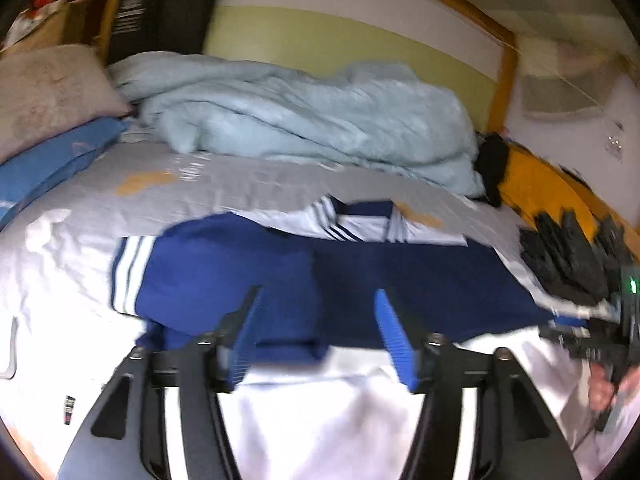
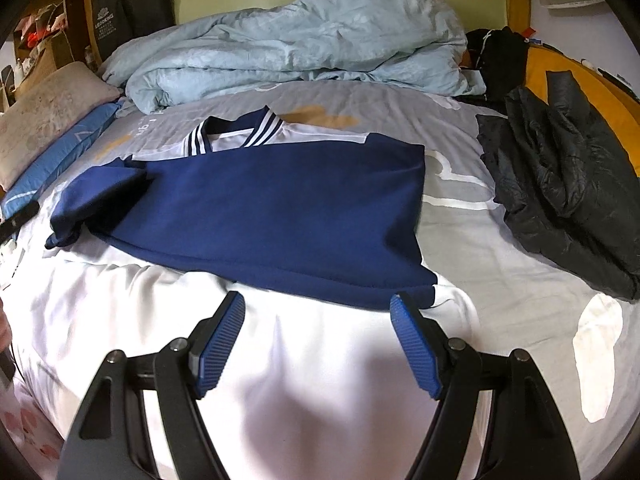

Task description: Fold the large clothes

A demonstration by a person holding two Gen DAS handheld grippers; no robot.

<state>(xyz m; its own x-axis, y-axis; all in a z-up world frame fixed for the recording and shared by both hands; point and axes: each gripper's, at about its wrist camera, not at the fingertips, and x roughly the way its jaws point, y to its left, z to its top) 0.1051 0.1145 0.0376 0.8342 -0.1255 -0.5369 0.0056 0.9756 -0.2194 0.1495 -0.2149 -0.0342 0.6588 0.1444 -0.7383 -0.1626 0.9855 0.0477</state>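
A navy and white jacket [image 2: 280, 200] lies flat on the bed, collar with white stripes at the far side, white lower part toward me. One sleeve [image 2: 100, 196] is folded in at the left. It also shows in the left wrist view [image 1: 400, 272], with a striped cuff [image 1: 130, 272] at the left. My left gripper [image 1: 318, 304] is open and empty above the navy part. My right gripper [image 2: 318, 304] is open and empty over the white hem. The right gripper's body [image 1: 612, 336] shows at the right edge of the left wrist view.
A light blue duvet [image 2: 300, 36] is heaped at the back. A black puffer jacket [image 2: 568, 196] lies at the right. A beige pillow [image 2: 44, 120] and a blue pillow [image 2: 64, 160] lie at the left. The grey bedsheet [image 2: 460, 216] shows around the jacket.
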